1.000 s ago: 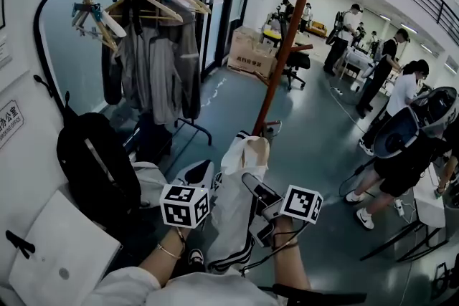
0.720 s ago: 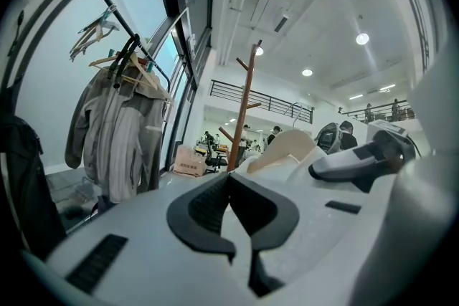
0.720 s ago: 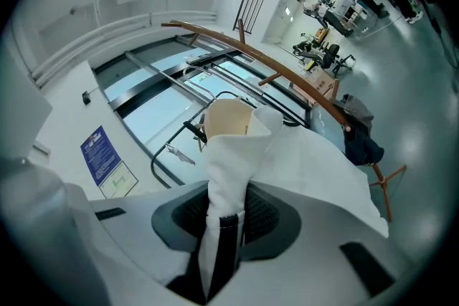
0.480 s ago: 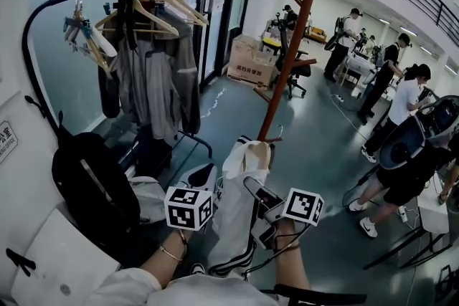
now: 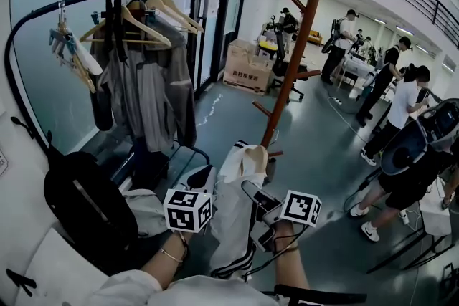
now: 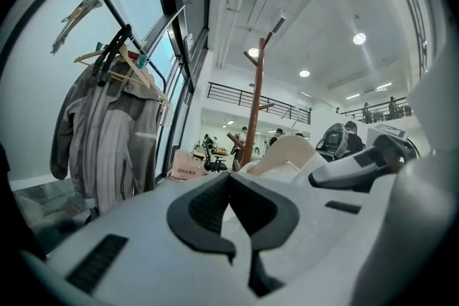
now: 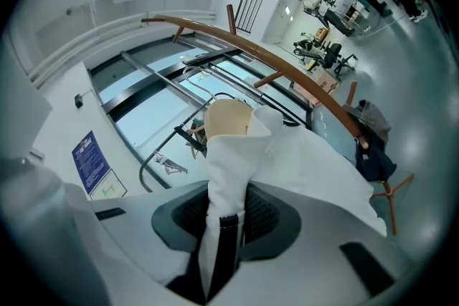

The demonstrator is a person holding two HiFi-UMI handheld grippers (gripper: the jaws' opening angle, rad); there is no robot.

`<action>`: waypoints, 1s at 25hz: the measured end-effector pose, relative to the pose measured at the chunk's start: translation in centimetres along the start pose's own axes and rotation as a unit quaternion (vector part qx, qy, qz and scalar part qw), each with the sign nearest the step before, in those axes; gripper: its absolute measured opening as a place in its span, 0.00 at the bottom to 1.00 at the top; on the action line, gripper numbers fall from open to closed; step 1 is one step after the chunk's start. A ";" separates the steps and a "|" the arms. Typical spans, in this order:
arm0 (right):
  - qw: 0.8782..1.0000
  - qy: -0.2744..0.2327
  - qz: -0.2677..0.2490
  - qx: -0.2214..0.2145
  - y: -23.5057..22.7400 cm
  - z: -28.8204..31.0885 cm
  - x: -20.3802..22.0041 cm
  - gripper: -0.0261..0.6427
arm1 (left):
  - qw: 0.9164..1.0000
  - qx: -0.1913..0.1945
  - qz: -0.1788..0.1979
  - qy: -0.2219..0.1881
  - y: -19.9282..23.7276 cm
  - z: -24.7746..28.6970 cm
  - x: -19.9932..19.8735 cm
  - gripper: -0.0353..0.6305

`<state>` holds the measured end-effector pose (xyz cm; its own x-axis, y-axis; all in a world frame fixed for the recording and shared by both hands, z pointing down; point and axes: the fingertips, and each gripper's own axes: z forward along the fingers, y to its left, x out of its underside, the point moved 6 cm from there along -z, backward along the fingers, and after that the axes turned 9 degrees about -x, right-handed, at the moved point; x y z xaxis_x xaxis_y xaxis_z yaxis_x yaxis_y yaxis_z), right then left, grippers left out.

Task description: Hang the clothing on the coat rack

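A white garment (image 5: pixel 233 222) with black stripes hangs on a pale wooden hanger (image 5: pixel 254 153) between my two grippers, low in the head view. My right gripper (image 5: pixel 252 191) is shut on its cloth; in the right gripper view the white fabric (image 7: pixel 237 154) runs between the pads (image 7: pixel 267 217), under the hanger's end (image 7: pixel 228 118). My left gripper (image 5: pixel 205 177) is just left of the garment. Its pads (image 6: pixel 208 208) meet and I make out no cloth between them. The brown wooden coat rack (image 5: pixel 290 75) stands ahead, seen beyond the hanger (image 6: pixel 290 154) as a pole (image 6: pixel 253 111).
A black clothes rail (image 5: pixel 43 18) with grey jackets (image 5: pixel 143 86) and hangers stands at the left. A black backpack (image 5: pixel 86 201) lies at lower left. Behind the coat rack are a cardboard box (image 5: pixel 247 72) and an office chair. Several people (image 5: pixel 401 104) stand at the right.
Both grippers have carried the garment forward together. The coat rack's foot and the clothes rail now sit closer and lower in the head view. Neither grip has changed.
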<state>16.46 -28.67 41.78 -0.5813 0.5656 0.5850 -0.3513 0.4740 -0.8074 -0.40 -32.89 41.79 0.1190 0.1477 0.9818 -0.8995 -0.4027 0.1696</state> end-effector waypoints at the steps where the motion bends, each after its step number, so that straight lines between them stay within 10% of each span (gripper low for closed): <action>1: 1.000 0.000 0.005 0.007 -0.2 0.3 -0.2 0.19 | 1.000 0.002 -0.001 0.000 0.2 0.6 -0.1 0.06; 25: 0.999 0.020 0.030 0.036 -4.2 3.4 -4.6 0.19 | 0.999 -0.022 -0.028 0.028 2.3 7.7 1.9 0.06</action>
<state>18.08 -35.54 42.22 -0.5734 0.6186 0.5371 -0.3698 0.3896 -0.8435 0.99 -40.54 44.71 0.1469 0.2206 0.9642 -0.9096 -0.3528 0.2193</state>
